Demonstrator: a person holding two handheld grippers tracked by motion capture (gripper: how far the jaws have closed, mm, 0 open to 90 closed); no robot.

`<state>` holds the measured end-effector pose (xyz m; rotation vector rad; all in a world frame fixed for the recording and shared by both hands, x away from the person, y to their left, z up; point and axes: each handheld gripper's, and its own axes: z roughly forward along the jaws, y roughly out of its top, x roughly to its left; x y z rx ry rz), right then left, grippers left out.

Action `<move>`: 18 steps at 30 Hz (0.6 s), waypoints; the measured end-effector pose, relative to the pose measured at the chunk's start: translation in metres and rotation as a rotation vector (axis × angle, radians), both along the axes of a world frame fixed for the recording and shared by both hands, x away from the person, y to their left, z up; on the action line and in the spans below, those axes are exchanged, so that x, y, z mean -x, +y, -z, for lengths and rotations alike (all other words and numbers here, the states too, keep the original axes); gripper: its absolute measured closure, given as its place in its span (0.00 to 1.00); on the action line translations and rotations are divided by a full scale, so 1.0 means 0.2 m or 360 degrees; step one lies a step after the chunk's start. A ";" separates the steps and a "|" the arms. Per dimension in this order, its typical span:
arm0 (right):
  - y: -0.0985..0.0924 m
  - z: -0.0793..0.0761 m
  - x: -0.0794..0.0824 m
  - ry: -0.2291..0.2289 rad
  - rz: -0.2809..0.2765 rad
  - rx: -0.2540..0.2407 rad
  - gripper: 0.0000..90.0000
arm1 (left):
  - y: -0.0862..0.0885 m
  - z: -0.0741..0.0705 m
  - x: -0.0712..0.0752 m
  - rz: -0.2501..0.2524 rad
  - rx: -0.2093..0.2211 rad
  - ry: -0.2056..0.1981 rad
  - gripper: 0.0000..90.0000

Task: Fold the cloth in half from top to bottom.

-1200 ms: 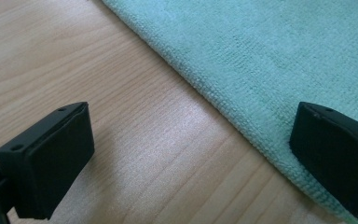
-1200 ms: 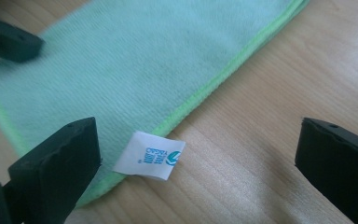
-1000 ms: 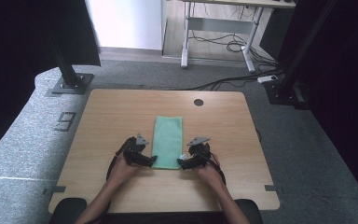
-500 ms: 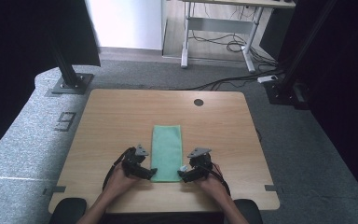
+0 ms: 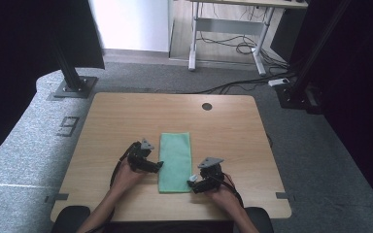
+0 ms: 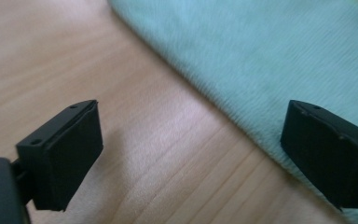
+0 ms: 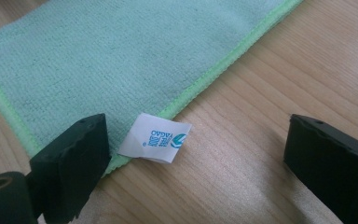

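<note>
Both pairs of jaws stand wide apart, gripping nothing. On the wooden table (image 5: 233,121) a green cloth (image 5: 176,158) lies flat, folded into a long strip. At the cloth's left edge sits the left gripper (image 5: 156,166), one jaw over the wood and the other over the fabric. By the cloth's near right corner sits the right gripper (image 5: 192,183), straddling its white label (image 7: 154,138) and the stitched hem.
</note>
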<state>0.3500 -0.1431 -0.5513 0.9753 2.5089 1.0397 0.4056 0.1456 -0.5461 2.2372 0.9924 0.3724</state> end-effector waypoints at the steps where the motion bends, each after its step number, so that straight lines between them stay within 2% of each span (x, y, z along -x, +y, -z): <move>1: 0.00 0.00 0.00 -0.0002 -0.0005 0.0001 0.07 | 0.00 0.01 0.00 -0.0007 0.0018 0.0008 0.03; 5: 0.00 0.00 0.00 0.0002 -0.0015 0.0003 0.08 | 0.00 0.01 0.00 0.0008 0.0020 -0.0011 0.03; 11: 0.01 -0.02 -0.03 0.0044 -0.0046 -0.0001 0.13 | 0.01 0.01 0.00 -0.0003 0.0032 0.0007 0.04; 13: 0.01 -0.04 -0.05 0.0034 -0.0041 0.0008 0.14 | 0.01 0.01 0.00 -0.0006 0.0031 0.0007 0.04; 18: 0.01 -0.07 -0.12 0.0022 0.0000 -0.0027 0.15 | 0.00 0.01 0.00 -0.0011 0.0030 0.0007 0.04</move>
